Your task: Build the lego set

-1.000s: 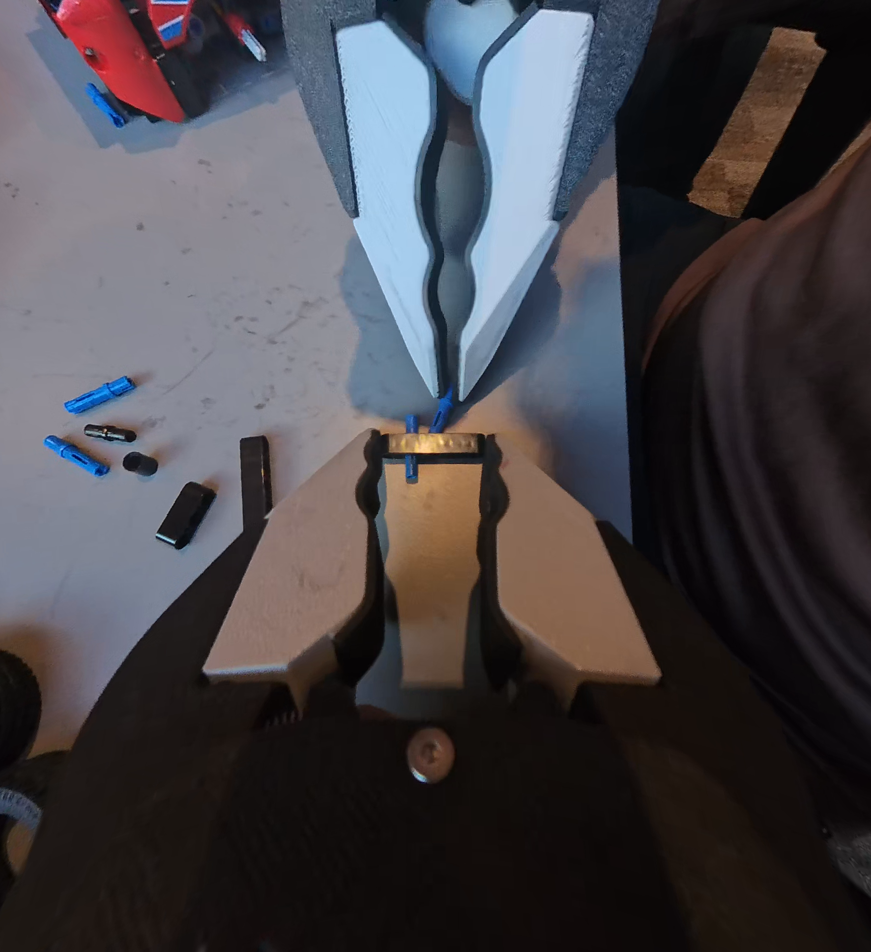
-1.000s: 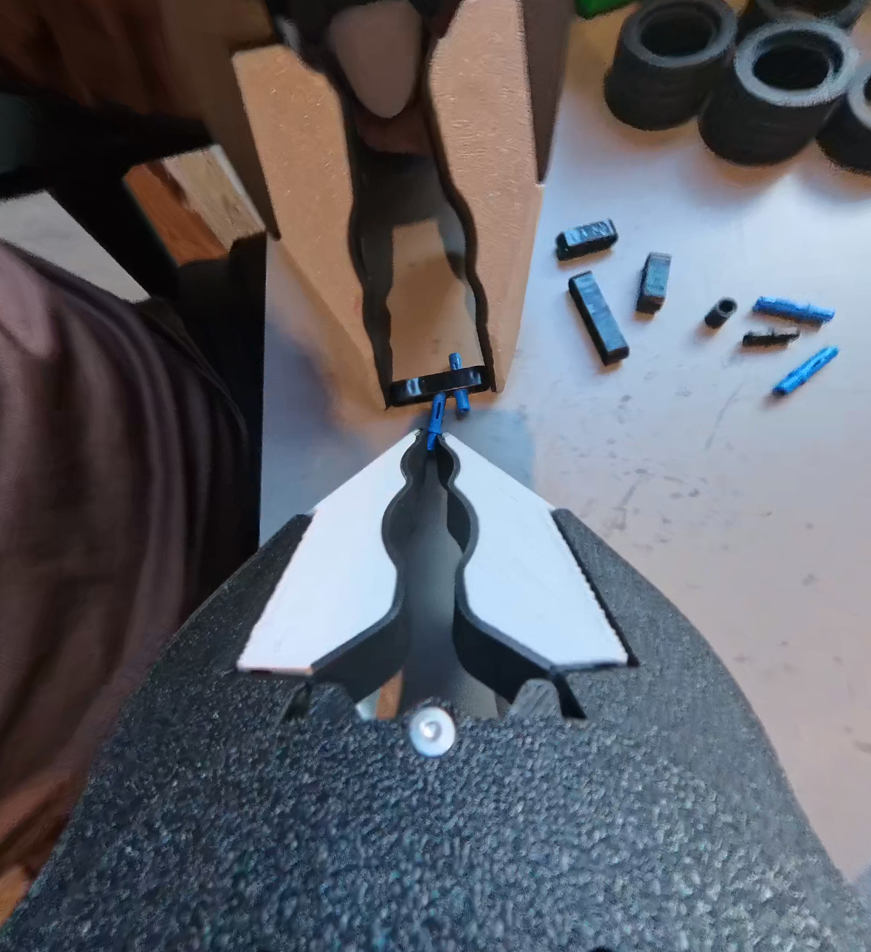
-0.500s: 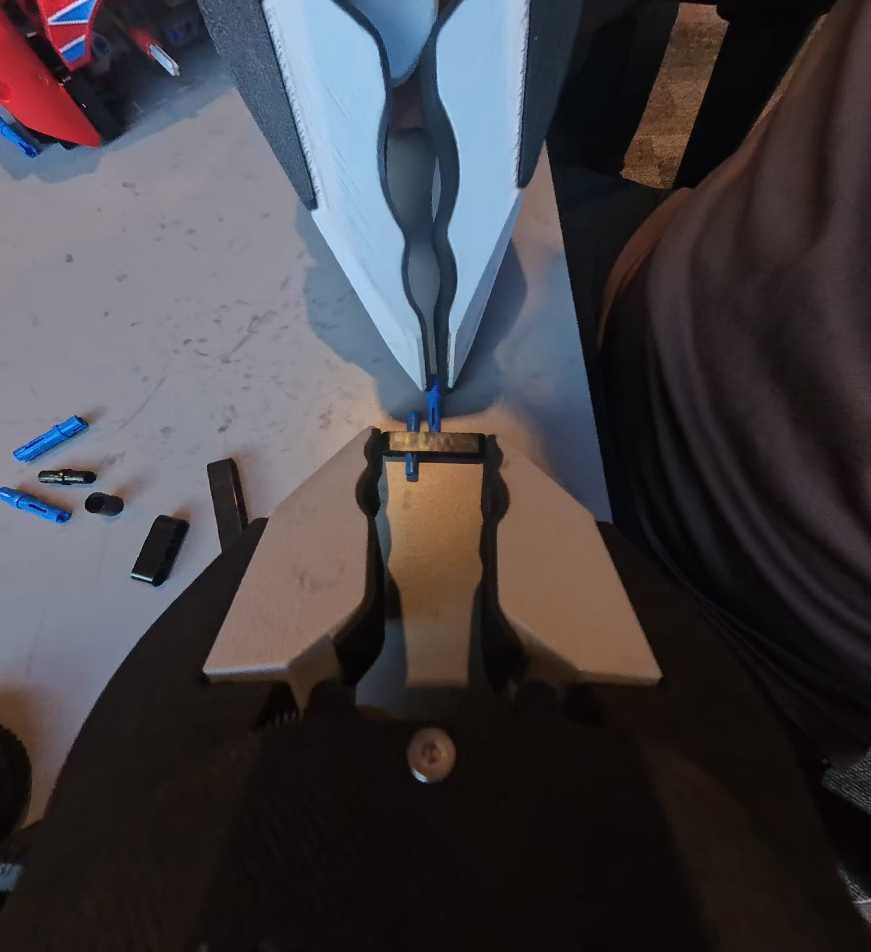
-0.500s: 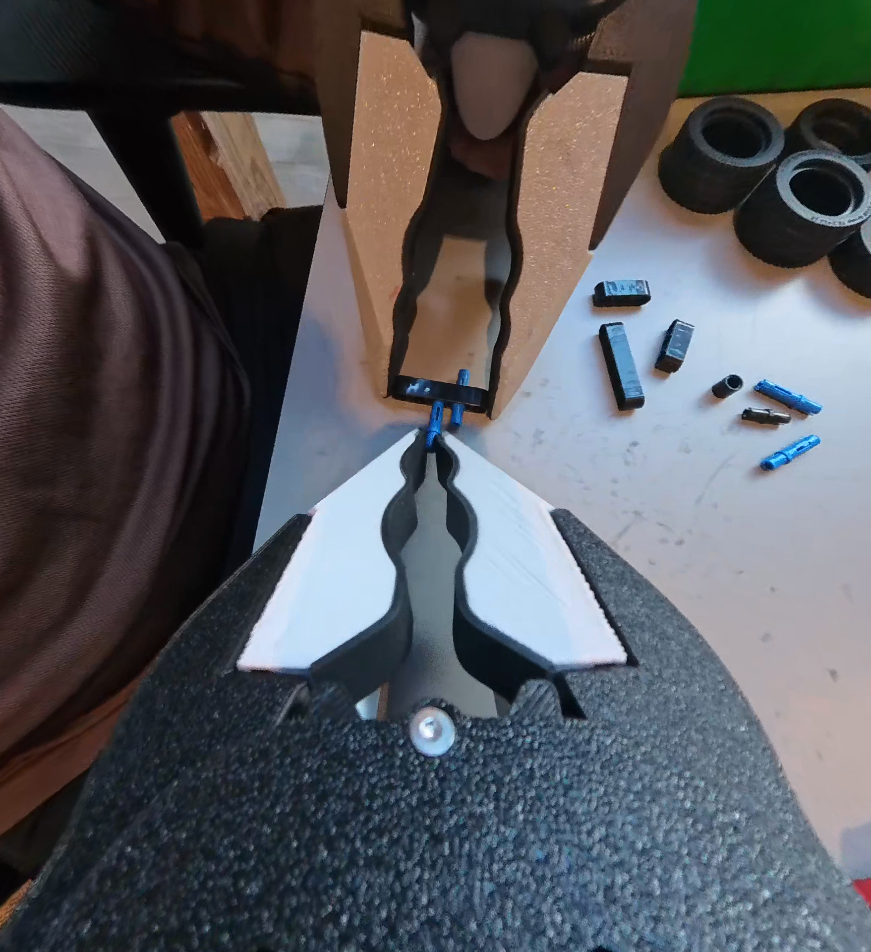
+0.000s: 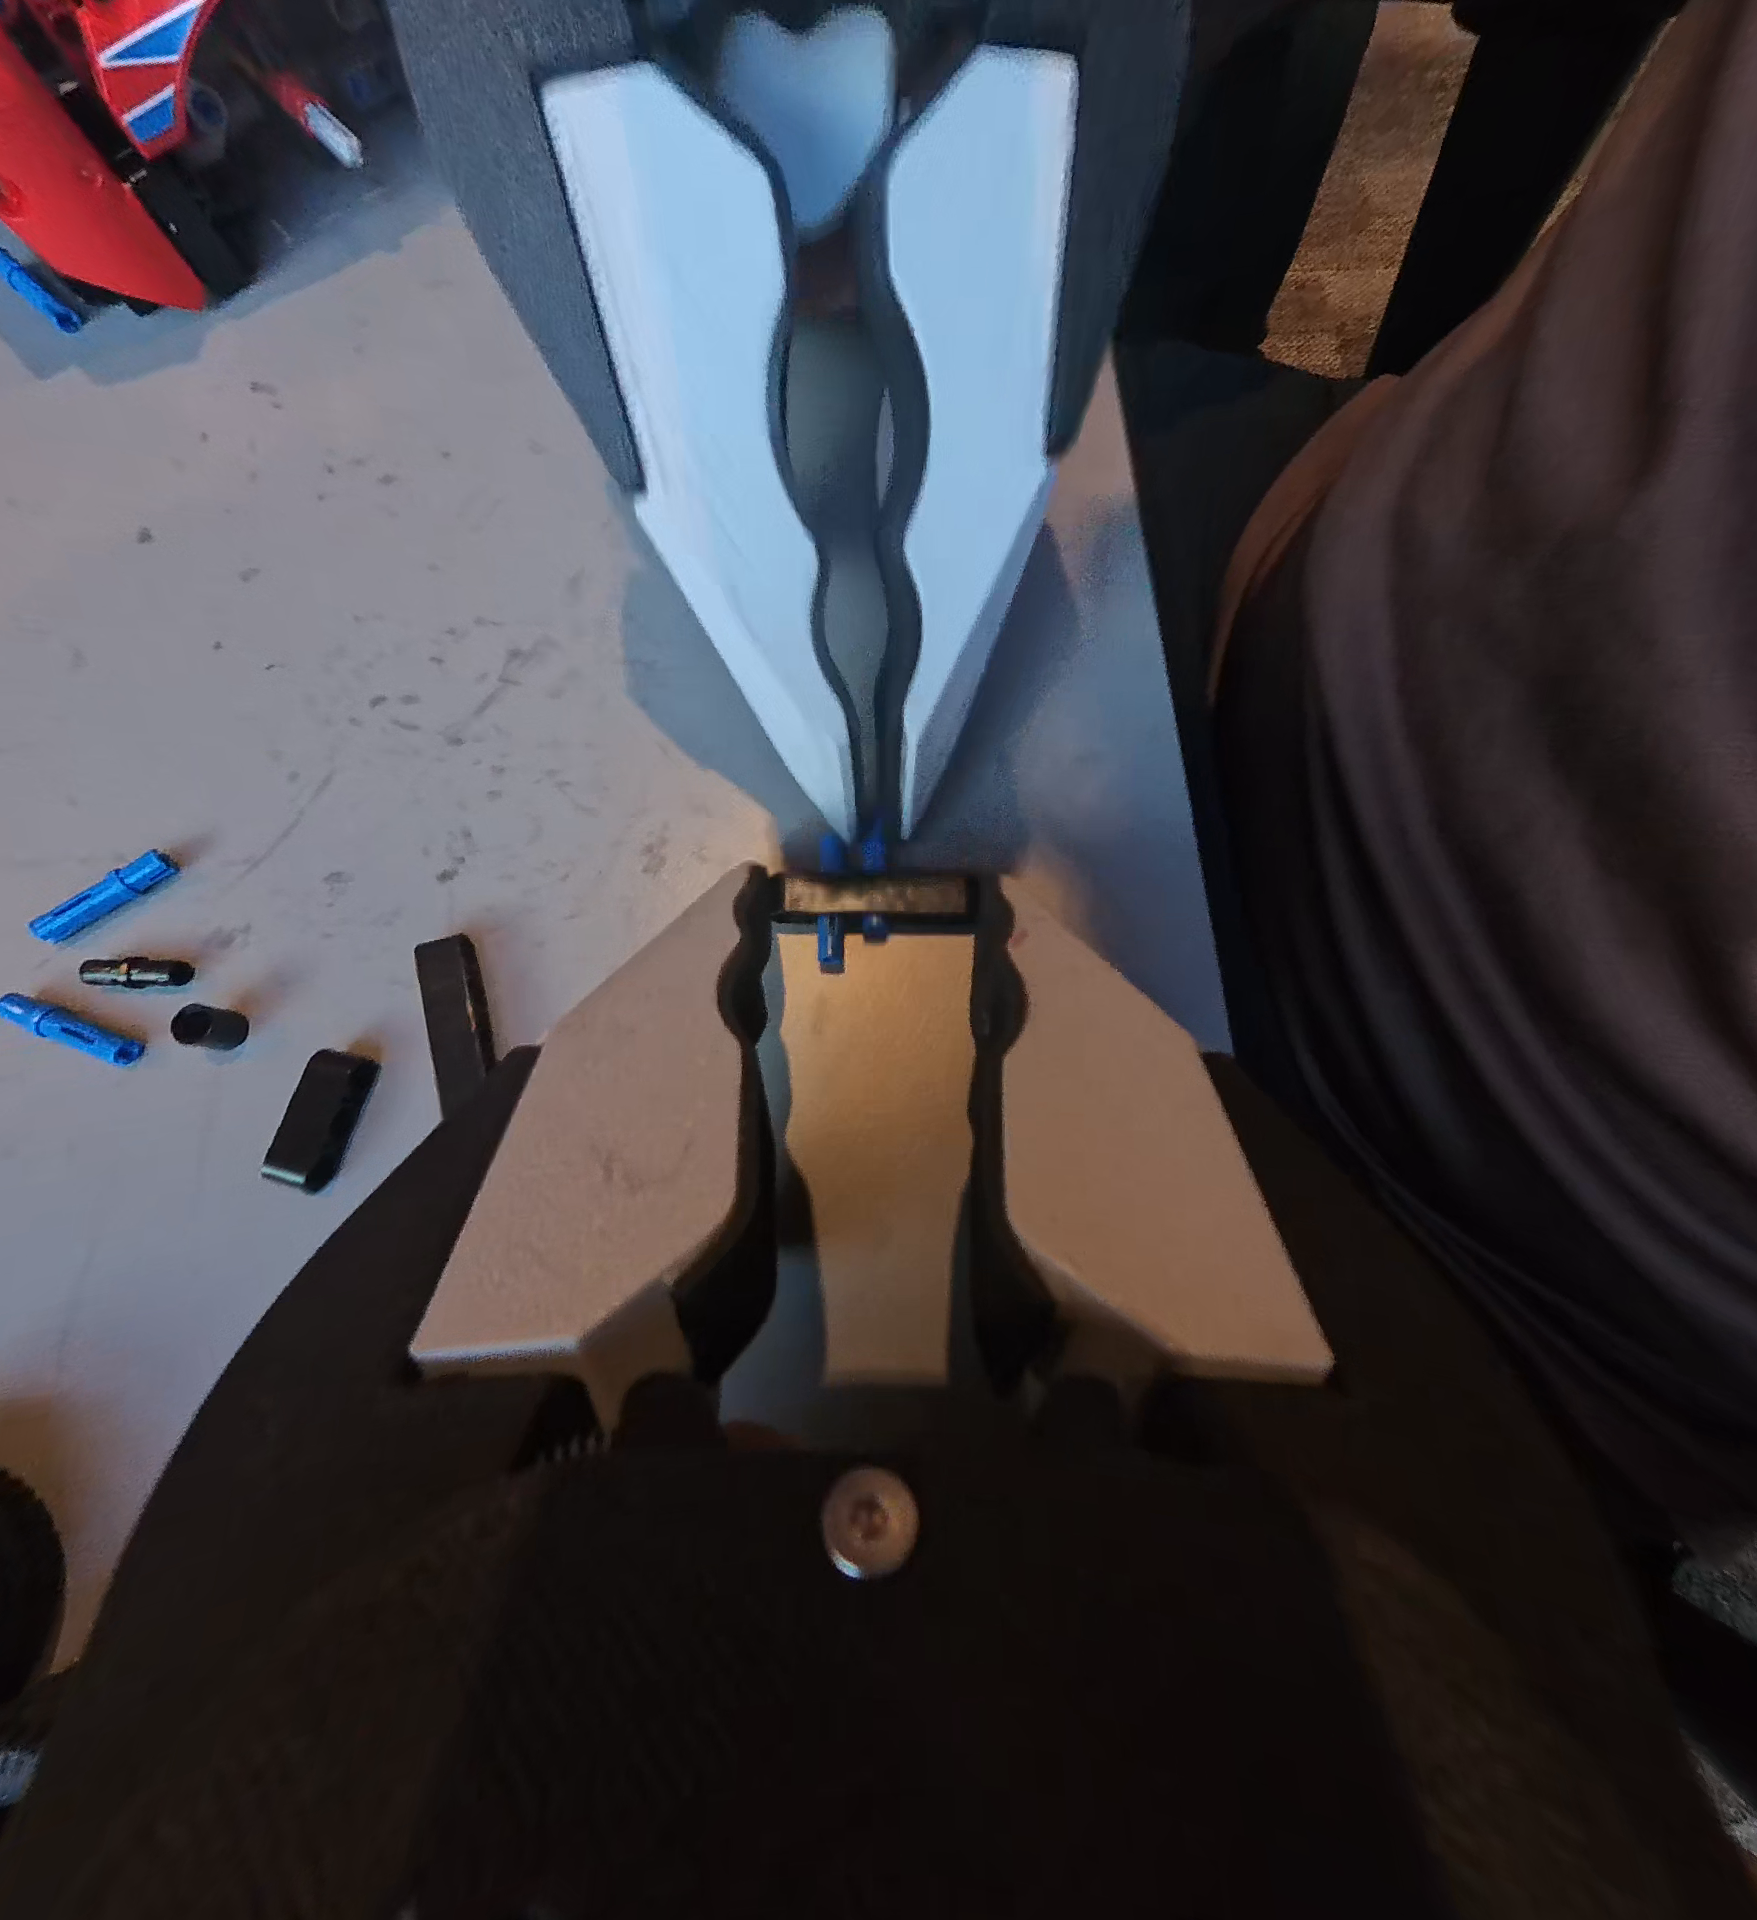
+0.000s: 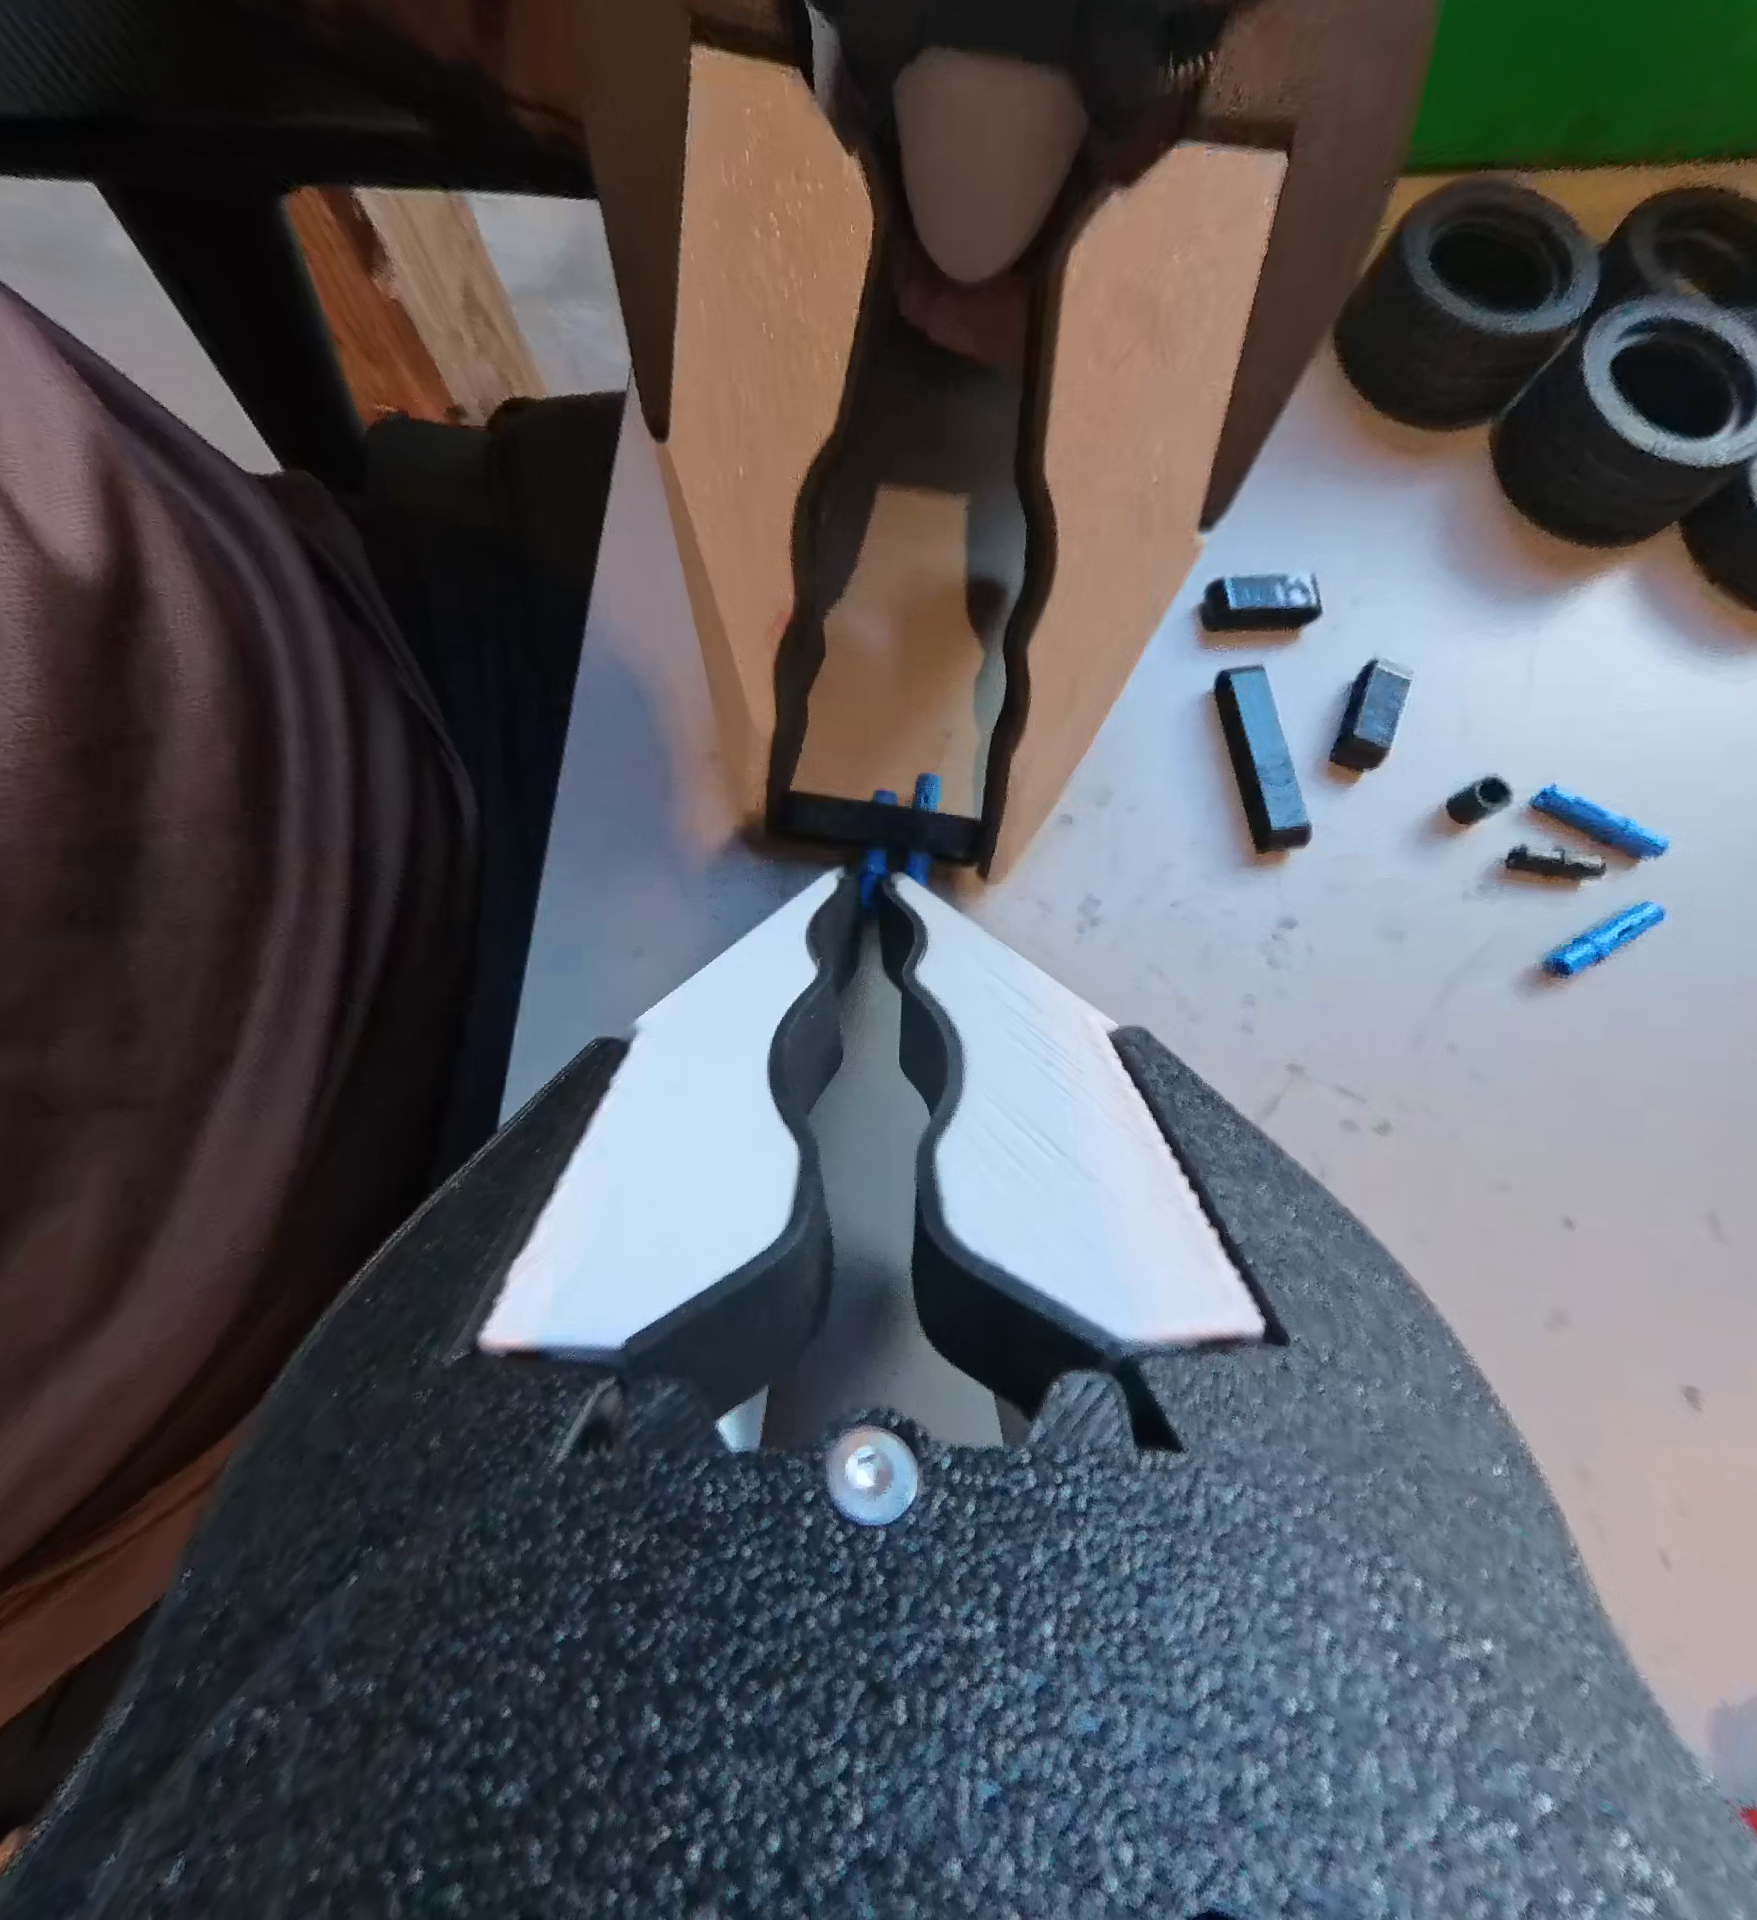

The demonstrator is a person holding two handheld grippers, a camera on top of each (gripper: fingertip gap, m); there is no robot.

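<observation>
Left gripper (image 5: 874, 914): we see it clamped on the ends of a short black beam (image 5: 876, 896), held crosswise between the fingertips, above the table (image 5: 334, 623).
Right gripper (image 6: 869, 883): pinched tight on a blue pin (image 6: 872, 871), tip to tip with the left.
First pin (image 5: 830, 940): already through the beam, just beside.
Key relation: we judge the held pin's long axis runs square to the beam's, pointing into a hole, partly entered.
Next: we would push straight along that axis.
Spares: more pins (image 6: 1601, 821) and tyres (image 6: 1643, 416) lie well apart.
</observation>
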